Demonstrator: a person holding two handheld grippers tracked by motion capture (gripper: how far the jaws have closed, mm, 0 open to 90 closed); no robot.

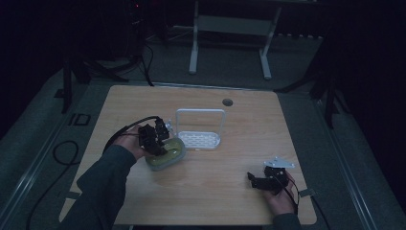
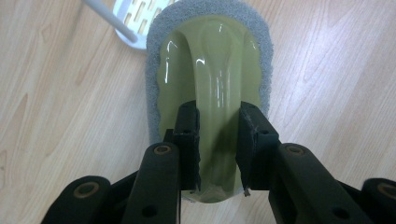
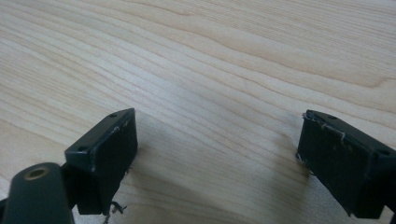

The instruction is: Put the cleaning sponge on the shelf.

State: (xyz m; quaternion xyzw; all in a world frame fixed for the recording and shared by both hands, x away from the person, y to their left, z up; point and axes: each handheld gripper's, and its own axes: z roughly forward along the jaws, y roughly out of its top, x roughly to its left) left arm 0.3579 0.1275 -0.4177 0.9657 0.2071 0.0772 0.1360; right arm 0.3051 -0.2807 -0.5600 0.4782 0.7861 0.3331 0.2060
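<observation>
An olive-green scrubber (image 2: 215, 79) with a raised handle and a grey sponge base lies on the wooden table (image 1: 239, 120). My left gripper (image 2: 218, 140) is shut on its handle, one jaw on each side. From above, the scrubber (image 1: 167, 155) sits left of centre under my left gripper (image 1: 155, 139). My right gripper (image 3: 217, 156) stands open just above bare wood, nothing between its jaws. In the high view my right gripper (image 1: 258, 181) rests near the table's front right.
A white rack (image 1: 201, 132) with a tall loop handle and a slotted base stands just right of the scrubber; its corner (image 2: 135, 21) appears beyond the sponge. A round cable hole (image 1: 227, 102) lies at the table's back. A table frame stands on the floor behind.
</observation>
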